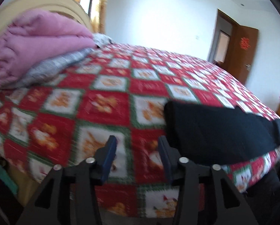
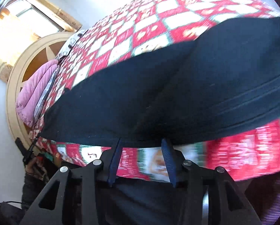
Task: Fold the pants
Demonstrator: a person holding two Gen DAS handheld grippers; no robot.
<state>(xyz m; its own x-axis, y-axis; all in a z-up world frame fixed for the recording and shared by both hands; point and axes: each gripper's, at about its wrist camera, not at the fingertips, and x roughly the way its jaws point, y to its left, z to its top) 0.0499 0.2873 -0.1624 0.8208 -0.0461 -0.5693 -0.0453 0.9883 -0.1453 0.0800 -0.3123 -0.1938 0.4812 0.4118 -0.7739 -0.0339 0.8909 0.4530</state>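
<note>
Black pants (image 1: 214, 131) lie folded in a long flat band on a red, white and green checked bedcover (image 1: 106, 101). My left gripper (image 1: 137, 142) is open just left of the band's end, with only bedcover between its blue pads. Its right finger (image 1: 164, 150) stands close beside the dark cloth. In the right wrist view the pants (image 2: 168, 93) fill the middle. My right gripper (image 2: 141, 141) is open, its fingertips at the near hem and not pressing on any cloth.
A folded pink blanket (image 1: 36, 46) rests on a grey patterned cloth (image 1: 55, 67) by the cream headboard (image 1: 46, 0). A brown door (image 1: 241, 52) stands open at the far right. The bedcover (image 2: 243, 150) drops over the bed's near edge. A bright window (image 2: 27, 18) is at the upper left.
</note>
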